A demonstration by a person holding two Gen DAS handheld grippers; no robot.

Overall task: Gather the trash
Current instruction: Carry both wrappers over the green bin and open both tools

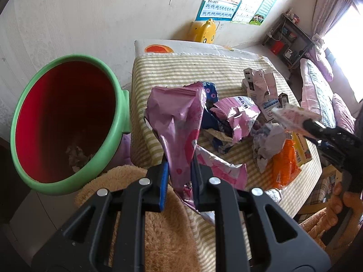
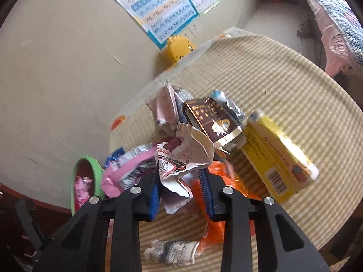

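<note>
My left gripper [image 1: 180, 165] is shut on a large pink foil bag [image 1: 174, 117], which stands up from the striped tablecloth [image 1: 177, 72] beside the green-rimmed red bin [image 1: 68, 185]. The bin holds a few scraps at its bottom. My right gripper [image 2: 179, 174] is shut on a crumpled paper wrapper [image 2: 186, 151], raised over the trash pile. In the left wrist view the right gripper [image 1: 304, 122] comes in from the right with that pale wrapper at its tip. The bin [image 2: 96, 174] lies far to the left of it.
On the cloth [image 2: 283, 79] lie a yellow box [image 2: 279, 158], a brown carton [image 2: 213, 120], an orange wrapper [image 2: 229, 176], a white paper ball [image 1: 270, 140] and torn cartons [image 1: 258, 83]. A fuzzy tan cushion [image 1: 158, 226] is below. A yellow toy [image 1: 205, 31] sits by the wall.
</note>
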